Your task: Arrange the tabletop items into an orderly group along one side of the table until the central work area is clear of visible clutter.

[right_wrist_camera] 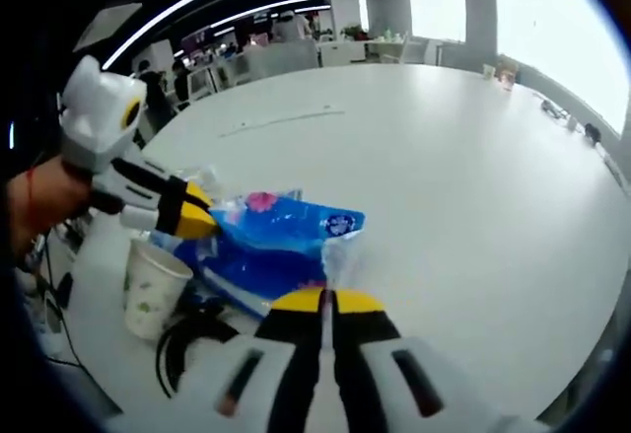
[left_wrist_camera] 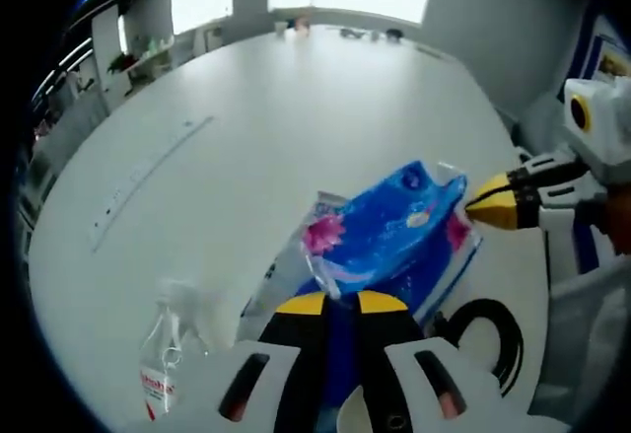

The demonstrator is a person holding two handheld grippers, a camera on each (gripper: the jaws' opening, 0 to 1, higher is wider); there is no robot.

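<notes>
A blue plastic tissue pack (left_wrist_camera: 394, 231) with a pink flower print lies near the white table's (left_wrist_camera: 296, 117) close edge. My left gripper (left_wrist_camera: 340, 303) is shut on the pack's clear wrap at its near end. My right gripper (left_wrist_camera: 490, 206) comes in from the right and pinches the pack's far corner. In the right gripper view, my right gripper (right_wrist_camera: 328, 302) is shut on the wrap of the pack (right_wrist_camera: 281, 241). There my left gripper (right_wrist_camera: 197, 221) grips the pack's left end, with a hand (right_wrist_camera: 39, 196) behind it.
A clear spray bottle (left_wrist_camera: 163, 354) with a red label stands left of the pack. A coiled black cable (left_wrist_camera: 488, 339) lies at the table edge, next to a paper cup (right_wrist_camera: 153, 290). A long inset strip (left_wrist_camera: 148, 172) crosses the table. Small items (left_wrist_camera: 296, 27) sit at the far rim.
</notes>
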